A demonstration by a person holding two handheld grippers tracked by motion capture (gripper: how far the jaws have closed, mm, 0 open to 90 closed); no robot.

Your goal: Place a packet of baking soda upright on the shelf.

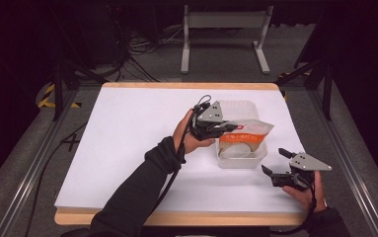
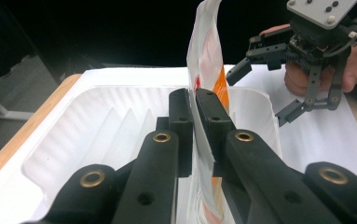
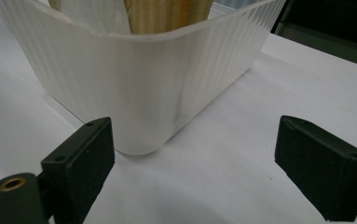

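A white and orange snack packet (image 1: 249, 132) hangs half inside a translucent white plastic tub (image 1: 241, 163) on the right part of the table. My left gripper (image 1: 228, 127) is shut on the packet's edge, just above the tub. In the left gripper view the two pads of my left gripper (image 2: 194, 100) pinch the thin packet (image 2: 206, 42) over the ribbed tub (image 2: 97, 121). My right gripper (image 1: 274, 160) stands open on the table beside the tub's near right corner. In the right gripper view nothing lies between the wide-apart jaws of my right gripper (image 3: 195, 158), which face the tub's corner (image 3: 143, 79).
The table is covered by a white sheet (image 1: 137, 148) with a wooden edge (image 1: 176, 217) around it. Beyond the far edge, a grey metal stand (image 1: 223, 29) and cables lie on the floor. My right gripper (image 2: 257, 97) also appears in the left gripper view, past the tub.
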